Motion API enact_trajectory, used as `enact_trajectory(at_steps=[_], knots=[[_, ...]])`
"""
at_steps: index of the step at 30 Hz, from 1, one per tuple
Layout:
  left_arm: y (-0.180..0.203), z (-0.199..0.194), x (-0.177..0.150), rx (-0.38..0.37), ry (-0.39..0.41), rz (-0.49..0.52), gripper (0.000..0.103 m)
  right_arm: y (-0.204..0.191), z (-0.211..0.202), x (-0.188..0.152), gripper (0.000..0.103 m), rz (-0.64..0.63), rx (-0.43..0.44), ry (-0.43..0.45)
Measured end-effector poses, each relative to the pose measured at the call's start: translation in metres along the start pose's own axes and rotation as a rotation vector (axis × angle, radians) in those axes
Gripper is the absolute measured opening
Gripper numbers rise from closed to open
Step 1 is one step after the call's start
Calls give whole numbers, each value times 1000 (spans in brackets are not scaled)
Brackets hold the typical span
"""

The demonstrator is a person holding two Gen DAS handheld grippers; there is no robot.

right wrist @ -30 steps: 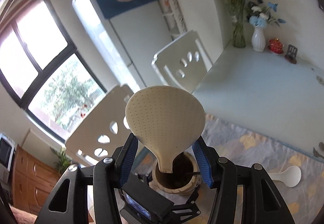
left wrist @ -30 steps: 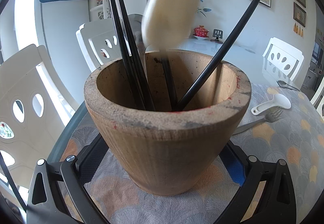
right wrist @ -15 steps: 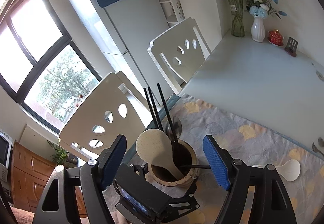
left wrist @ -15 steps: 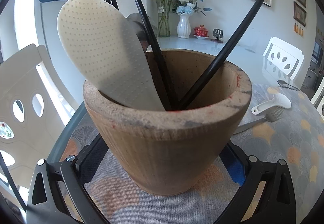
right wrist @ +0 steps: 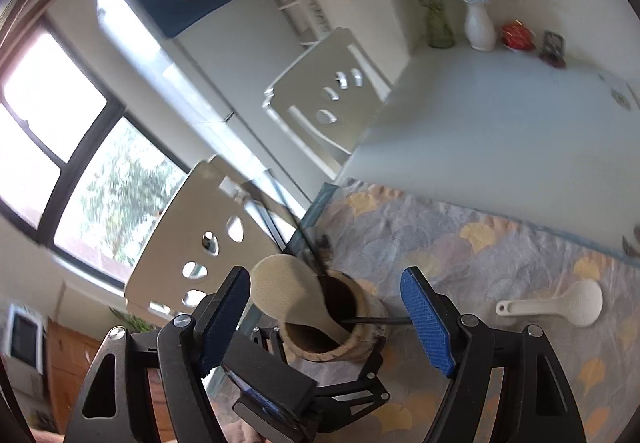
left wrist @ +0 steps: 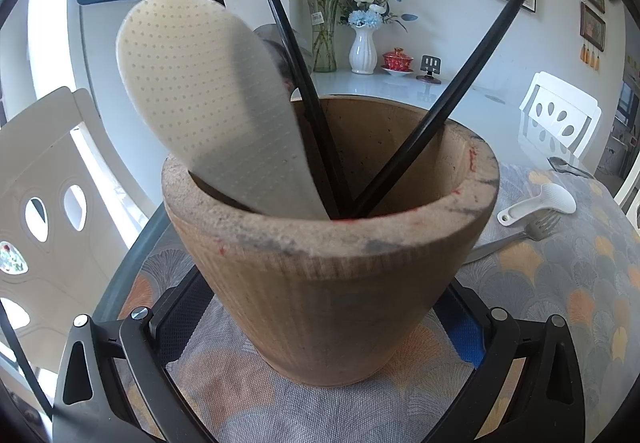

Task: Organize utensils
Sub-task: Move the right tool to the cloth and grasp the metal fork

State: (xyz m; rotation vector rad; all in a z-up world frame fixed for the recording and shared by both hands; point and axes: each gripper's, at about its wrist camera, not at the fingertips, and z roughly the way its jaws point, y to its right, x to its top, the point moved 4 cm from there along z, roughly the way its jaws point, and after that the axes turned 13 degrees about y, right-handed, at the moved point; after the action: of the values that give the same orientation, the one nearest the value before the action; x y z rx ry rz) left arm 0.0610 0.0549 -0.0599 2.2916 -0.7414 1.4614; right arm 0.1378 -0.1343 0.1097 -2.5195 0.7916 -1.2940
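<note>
A brown wooden pot [left wrist: 332, 271] stands on the patterned tablecloth between my left gripper's [left wrist: 320, 327] fingers, which are shut on it. A cream dotted rice paddle [left wrist: 208, 99] leans in the pot with several black chopsticks [left wrist: 296, 55]. My right gripper [right wrist: 328, 319] is open and empty above the pot [right wrist: 336, 327], with the paddle [right wrist: 288, 295] below it. A white rice spoon [left wrist: 540, 201] and a metal fork [left wrist: 520, 235] lie on the cloth to the right.
White chairs [left wrist: 44, 179] stand at the table's left edge and another [left wrist: 560, 119] at the right. A white counter at the back holds vases [left wrist: 362, 49] and a red bowl. The white spoon also shows in the right wrist view [right wrist: 560, 303].
My right gripper opened and let go of the cream paddle, which now leans in the pot. The right gripper has risen and drawn back. The left gripper has not moved.
</note>
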Motion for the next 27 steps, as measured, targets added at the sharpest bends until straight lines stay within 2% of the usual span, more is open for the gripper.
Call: enact_trajectory(at_steps=[4, 9, 11, 13, 18, 20, 25, 27], knots=[[0, 1, 0, 0, 0, 0, 103, 37, -4, 2, 76, 140, 3, 0], [-1, 1, 0, -1, -2, -1, 103, 98, -1, -9, 76, 336, -109, -41], [0, 3, 0, -1, -5, 0, 103, 125, 5, -21, 76, 403, -181, -92], [0, 4, -1, 0, -7, 1, 103, 153, 19, -40, 76, 460, -279, -182], [0, 6, 0, 0, -9, 1, 103, 193, 59, -81, 76, 559, -371, -339], [0, 6, 1, -1, -9, 1, 103, 201, 70, -92, 76, 616, -402, -358], [0, 7, 1, -1, -9, 1, 103, 202, 100, -101, 76, 576, -505, -399], [-1, 7, 1, -1, -10, 0, 103, 197, 110, -103, 85, 515, -539, -419]])
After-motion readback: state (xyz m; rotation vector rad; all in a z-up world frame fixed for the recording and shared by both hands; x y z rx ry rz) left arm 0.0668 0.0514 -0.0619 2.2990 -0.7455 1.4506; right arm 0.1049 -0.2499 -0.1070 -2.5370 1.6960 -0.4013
